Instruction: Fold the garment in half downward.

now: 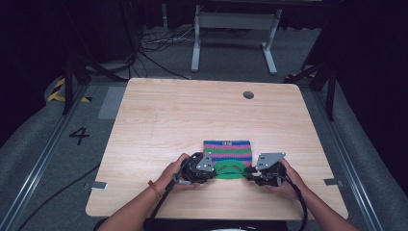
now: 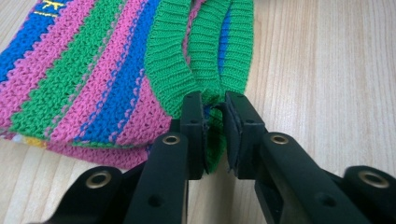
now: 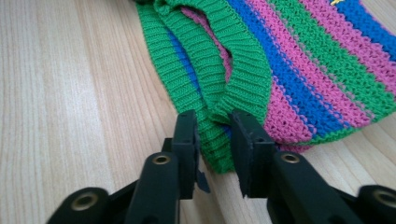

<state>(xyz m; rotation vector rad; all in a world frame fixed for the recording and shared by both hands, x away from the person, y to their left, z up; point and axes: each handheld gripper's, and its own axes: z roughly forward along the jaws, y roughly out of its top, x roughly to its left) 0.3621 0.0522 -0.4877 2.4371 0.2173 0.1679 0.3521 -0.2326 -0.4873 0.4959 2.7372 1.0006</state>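
Observation:
A knitted bag [image 1: 227,150] with pink, blue and green stripes lies flat on the wooden table [image 1: 168,110], its green ribbed handles [image 1: 229,169] toward the person. My left gripper [image 1: 214,170] is at the bag's near left corner. In the left gripper view, the left gripper [image 2: 215,116] is shut on the bunched green handle band [image 2: 170,70]. My right gripper [image 1: 248,171] is at the near right corner. In the right gripper view, the right gripper [image 3: 214,133] is closed around the green band [image 3: 205,56], which fills the gap between its jaws.
A round cable hole [image 1: 248,95] sits near the table's far edge. Bare wood lies left, right and behind the bag. Beyond the table are a grey floor, loose cables [image 1: 159,43] and a white table frame [image 1: 235,33].

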